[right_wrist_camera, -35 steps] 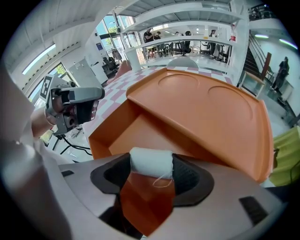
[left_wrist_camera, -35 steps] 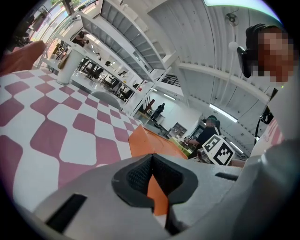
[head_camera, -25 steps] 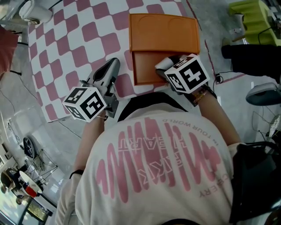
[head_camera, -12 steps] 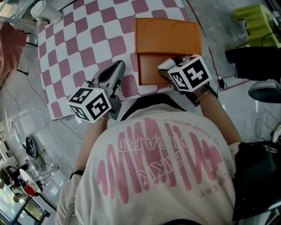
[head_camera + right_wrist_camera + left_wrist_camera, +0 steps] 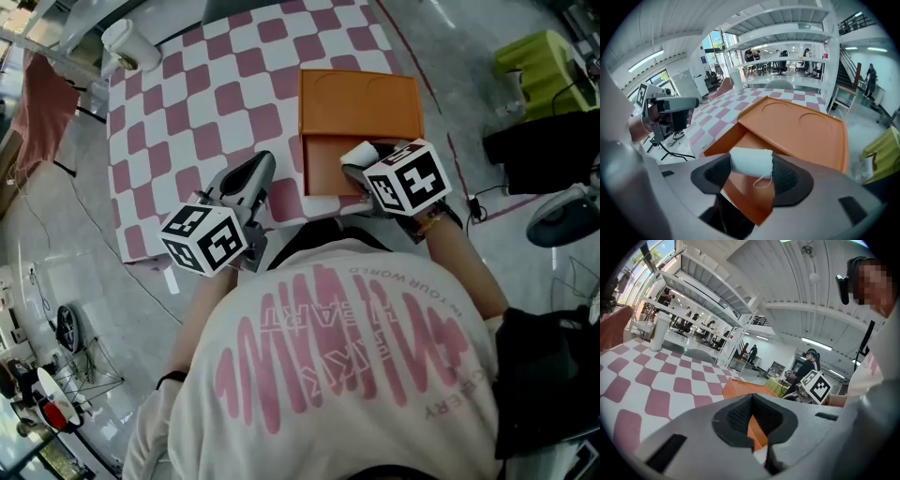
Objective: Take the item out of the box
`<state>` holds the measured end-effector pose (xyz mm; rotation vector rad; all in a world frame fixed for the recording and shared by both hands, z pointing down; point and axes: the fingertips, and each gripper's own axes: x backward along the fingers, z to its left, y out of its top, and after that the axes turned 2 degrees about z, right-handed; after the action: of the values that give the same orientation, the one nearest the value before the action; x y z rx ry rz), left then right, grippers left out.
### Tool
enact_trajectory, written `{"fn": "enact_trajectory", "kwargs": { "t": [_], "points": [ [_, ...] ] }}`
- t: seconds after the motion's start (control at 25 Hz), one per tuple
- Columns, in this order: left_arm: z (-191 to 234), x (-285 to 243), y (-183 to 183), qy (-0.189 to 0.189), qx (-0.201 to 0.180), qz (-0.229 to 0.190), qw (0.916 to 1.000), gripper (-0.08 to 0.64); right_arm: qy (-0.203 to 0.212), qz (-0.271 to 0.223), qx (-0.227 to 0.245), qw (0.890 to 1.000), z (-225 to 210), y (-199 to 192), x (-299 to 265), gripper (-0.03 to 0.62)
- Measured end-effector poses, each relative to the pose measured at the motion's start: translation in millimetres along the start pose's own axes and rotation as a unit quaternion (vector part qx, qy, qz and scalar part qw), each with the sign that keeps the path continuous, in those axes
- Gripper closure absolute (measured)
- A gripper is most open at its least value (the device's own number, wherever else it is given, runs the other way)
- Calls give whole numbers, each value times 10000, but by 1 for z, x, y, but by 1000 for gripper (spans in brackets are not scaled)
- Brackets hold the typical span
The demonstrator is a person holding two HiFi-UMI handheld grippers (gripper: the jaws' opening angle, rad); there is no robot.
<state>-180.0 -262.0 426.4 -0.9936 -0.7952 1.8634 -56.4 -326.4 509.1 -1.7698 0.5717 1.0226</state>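
An orange box [image 5: 361, 98] lies open on the checked cloth, its lid [image 5: 801, 122] folded back flat and its tray [image 5: 328, 169] nearest me. My right gripper [image 5: 359, 161] hangs over the tray's near right corner, shut on a small white cloth roll [image 5: 751, 161] with a loose thread; the roll [image 5: 362, 153] shows white at the jaw tips. My left gripper [image 5: 251, 176] is left of the box over the cloth, shut and holding nothing. In the left gripper view the box [image 5: 743, 390] shows through the notch of that gripper [image 5: 757, 430].
The pink-and-white checked cloth [image 5: 187, 103] covers the table, whose near edge runs right under both grippers. A white cylinder [image 5: 127, 42] stands at the far left corner. A green object [image 5: 534, 56] and dark gear lie on the floor at right.
The head view has shifted, so table and box sit lower and further right in it. Both grippers keep about the same places beside the box, the right one still holding the roll.
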Motion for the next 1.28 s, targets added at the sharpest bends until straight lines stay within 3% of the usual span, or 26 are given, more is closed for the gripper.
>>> {"fn": "enact_trajectory", "kwargs": {
  "t": [0.2,0.4,0.76,1.12,1.28],
  "points": [
    [-23,9,4,-90,-178,-56,9998,552,-116,-680,-124,9975,9,13,32,325],
    [-47,13,11,-268,-376,-178,9988,552,-108,-1522,-118,9882,19,34,71,325],
    [-91,28,46,-528,-842,-606,9932,552,-408,-2976,-9,9538,26,70,150,325],
    [-135,37,81,-819,-1430,-893,9823,552,-678,-3772,198,9234,40,102,216,324],
    [-152,43,92,-873,-1612,-1101,9769,552,-654,-3959,196,9157,46,107,235,324]
  ]
}}
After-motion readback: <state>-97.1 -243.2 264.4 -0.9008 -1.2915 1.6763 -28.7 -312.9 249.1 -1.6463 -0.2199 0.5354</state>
